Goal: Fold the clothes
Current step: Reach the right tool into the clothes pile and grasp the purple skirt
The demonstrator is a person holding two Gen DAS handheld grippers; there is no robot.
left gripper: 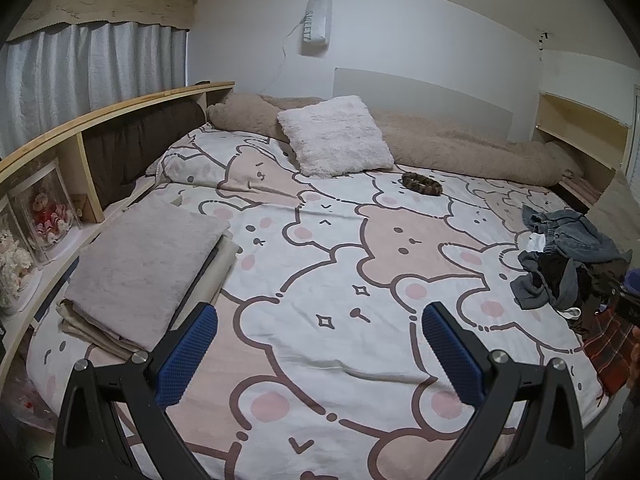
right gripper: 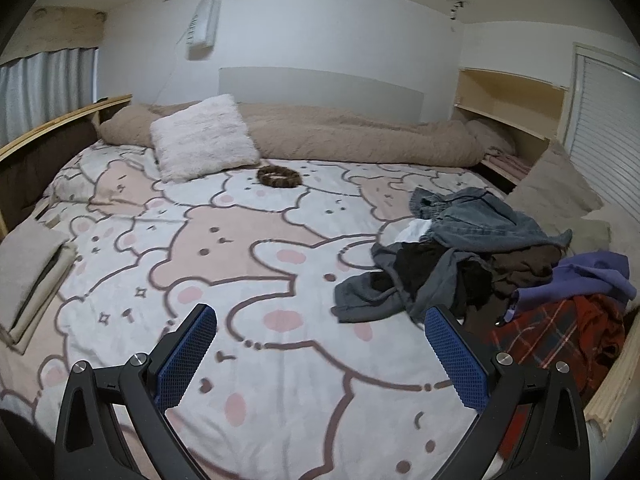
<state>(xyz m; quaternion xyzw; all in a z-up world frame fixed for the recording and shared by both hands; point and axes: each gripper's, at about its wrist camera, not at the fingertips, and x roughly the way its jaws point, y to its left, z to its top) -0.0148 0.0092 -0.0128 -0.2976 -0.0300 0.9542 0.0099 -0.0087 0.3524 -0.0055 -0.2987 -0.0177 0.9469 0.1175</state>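
A heap of unfolded clothes [right gripper: 480, 256] lies on the right side of the bed: blue jeans [right gripper: 472, 216], a grey garment [right gripper: 372, 292], dark pieces, a purple top [right gripper: 592, 276] and a red plaid shirt [right gripper: 560, 336]. The same heap [left gripper: 568, 256] shows at the right of the left wrist view. A stack of folded pieces [left gripper: 140, 268] sits at the bed's left edge, seen too as the stack [right gripper: 32, 268]. My left gripper [left gripper: 320, 328] hovers open over the bedspread, holding nothing. My right gripper [right gripper: 320, 328] is open and empty, its right finger just short of the heap.
The bed carries a bear-print blanket [left gripper: 320, 264]. A white fluffy pillow [left gripper: 336, 136], a tan duvet roll [left gripper: 460, 140] and a brown scrunchie [left gripper: 422, 183] lie at the far end. A wooden shelf [left gripper: 52, 152] runs along the left, another shelf [right gripper: 512, 96] at far right.
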